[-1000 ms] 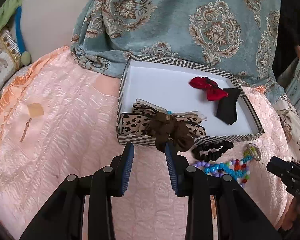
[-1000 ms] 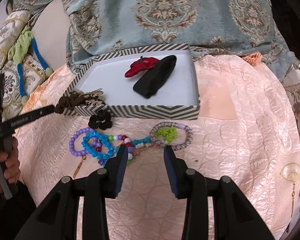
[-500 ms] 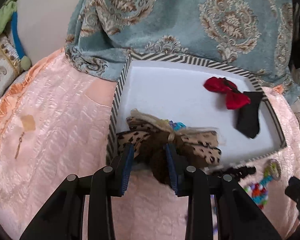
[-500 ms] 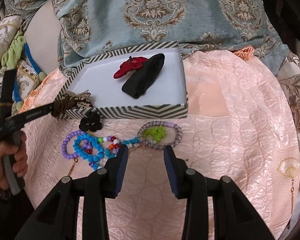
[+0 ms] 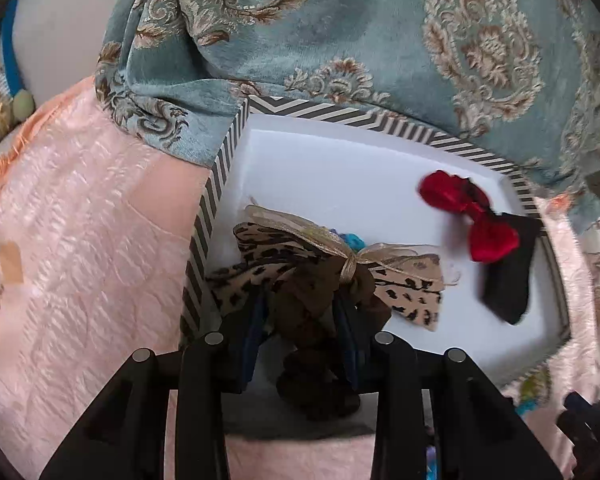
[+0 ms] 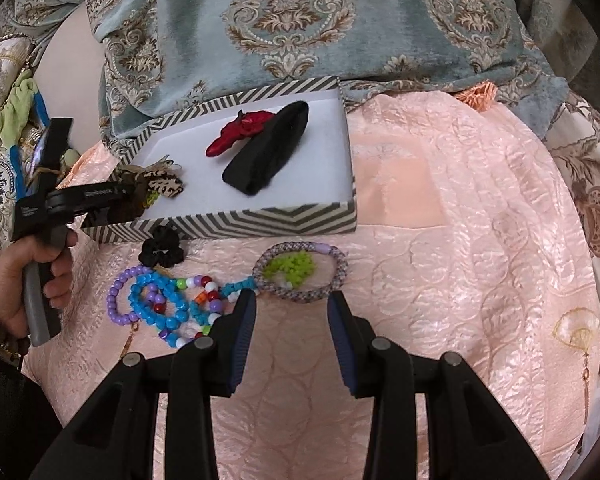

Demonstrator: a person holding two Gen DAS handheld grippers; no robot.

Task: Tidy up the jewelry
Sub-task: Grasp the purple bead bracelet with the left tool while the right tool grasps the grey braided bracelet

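Three pieces are sitting in the striped box already — a leopard-print bow at its near left corner, a red bow and a black fabric piece toward the middle — so we are judging the sorting about half done. At the left edge of the right wrist view, our left hand is gripping its handle and reaching level toward the box. Our left gripper is straddling a brown scrunchie draped over the box's near wall; its fingers look parted, though whether they are pinching the cloth we cannot tell. Moving right along the pink bedspread, a black scrunchie, a heap of bead bracelets and a woven bracelet are waiting outside the box. Lower centre, our right gripper is hovering spread wide just beside the woven bracelet, holding nothing.
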